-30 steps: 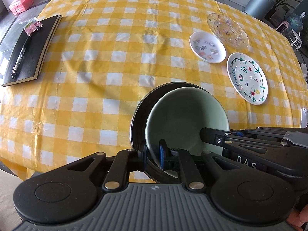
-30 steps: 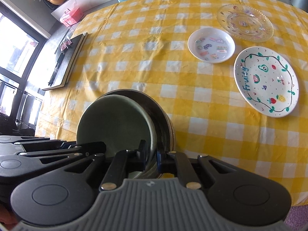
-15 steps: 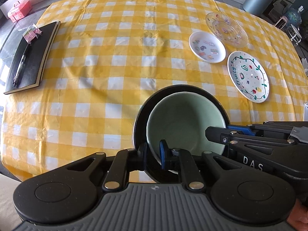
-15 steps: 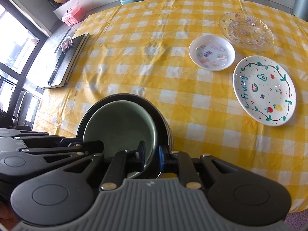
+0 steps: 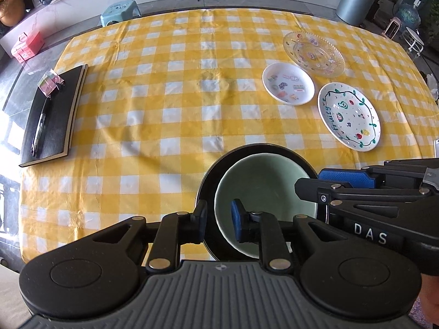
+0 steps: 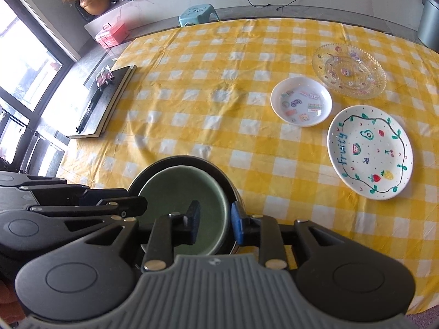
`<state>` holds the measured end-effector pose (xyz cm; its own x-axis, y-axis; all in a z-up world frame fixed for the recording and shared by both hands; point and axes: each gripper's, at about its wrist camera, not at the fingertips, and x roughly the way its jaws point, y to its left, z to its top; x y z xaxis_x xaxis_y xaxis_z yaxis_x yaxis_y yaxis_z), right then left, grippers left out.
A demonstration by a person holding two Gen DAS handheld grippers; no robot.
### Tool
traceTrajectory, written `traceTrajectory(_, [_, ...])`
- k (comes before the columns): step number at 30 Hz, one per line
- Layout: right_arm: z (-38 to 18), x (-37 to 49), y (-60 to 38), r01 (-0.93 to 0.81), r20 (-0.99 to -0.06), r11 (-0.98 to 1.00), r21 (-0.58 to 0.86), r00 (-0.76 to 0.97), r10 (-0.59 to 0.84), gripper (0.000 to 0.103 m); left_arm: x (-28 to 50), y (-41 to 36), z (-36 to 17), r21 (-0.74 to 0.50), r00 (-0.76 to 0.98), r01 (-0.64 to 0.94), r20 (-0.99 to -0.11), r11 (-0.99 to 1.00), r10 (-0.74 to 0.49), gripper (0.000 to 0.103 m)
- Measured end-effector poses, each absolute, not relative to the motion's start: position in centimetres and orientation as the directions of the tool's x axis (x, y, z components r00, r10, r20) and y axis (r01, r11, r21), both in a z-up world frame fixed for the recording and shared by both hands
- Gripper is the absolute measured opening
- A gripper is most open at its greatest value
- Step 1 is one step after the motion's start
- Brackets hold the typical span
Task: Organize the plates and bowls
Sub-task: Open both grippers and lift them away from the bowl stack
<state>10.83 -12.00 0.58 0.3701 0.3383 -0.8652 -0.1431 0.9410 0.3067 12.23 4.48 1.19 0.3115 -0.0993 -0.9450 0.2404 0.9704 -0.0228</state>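
A pale green bowl [image 5: 263, 189] [image 6: 181, 194] sits nested inside a larger black bowl [image 5: 260, 147] [image 6: 175, 160] on the yellow checked tablecloth, near the front edge. My left gripper [image 5: 219, 224] straddles the left rims of both bowls. Its jaws are opening, and a gap shows beside the blue pad. My right gripper [image 6: 214, 224] straddles the right rims, also opening, with its pads off them. Each gripper shows in the other's view, the right gripper [image 5: 315, 183] and the left gripper [image 6: 131, 200]. Further right lie a "Fruity" painted plate [image 5: 348, 116] [image 6: 369, 152], a small white dish [image 5: 288, 83] [image 6: 301, 101] and a glass plate [image 5: 314, 53] [image 6: 348, 70].
A black notebook [image 5: 55, 115] [image 6: 104, 104] with a pen on it lies at the table's left edge. Bare tablecloth [image 5: 178, 96] spreads between it and the plates. A stool [image 5: 119, 12] and a grey bin [image 5: 356, 0] stand beyond the far edge.
Both grippers' jaws have widened off the bowl rims. The nested bowls, tilted before, now sit level on the cloth.
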Motion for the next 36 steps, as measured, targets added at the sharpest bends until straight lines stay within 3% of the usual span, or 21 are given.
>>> traceTrajectory(17, [2.3, 8.0, -17.0, -0.102, -0.772, 0.937, 0.335, 0.541, 0.334, 0.039, 9.7, 2.9, 4.3, -0.126, 0.506, 0.251, -0.828, 0.96, -0.241, 0.042])
traceTrajectory(22, [1.4, 6.6, -20.1, -0.038, -0.756, 0.936, 0.35, 0.578, 0.306, 0.042, 8.4, 1.3, 4.2, -0.122, 0.576, 0.264, -0.775, 0.957, -0.258, 0.047])
traceTrajectory(36, [-3.4, 2.4, -28.9, 0.215, -0.721, 0.889, 0.405, 0.673, 0.166, 0.045, 7.2, -3.6, 1.1, -0.306, 0.594, 0.275, -0.691, 0.911, -0.411, 0.053])
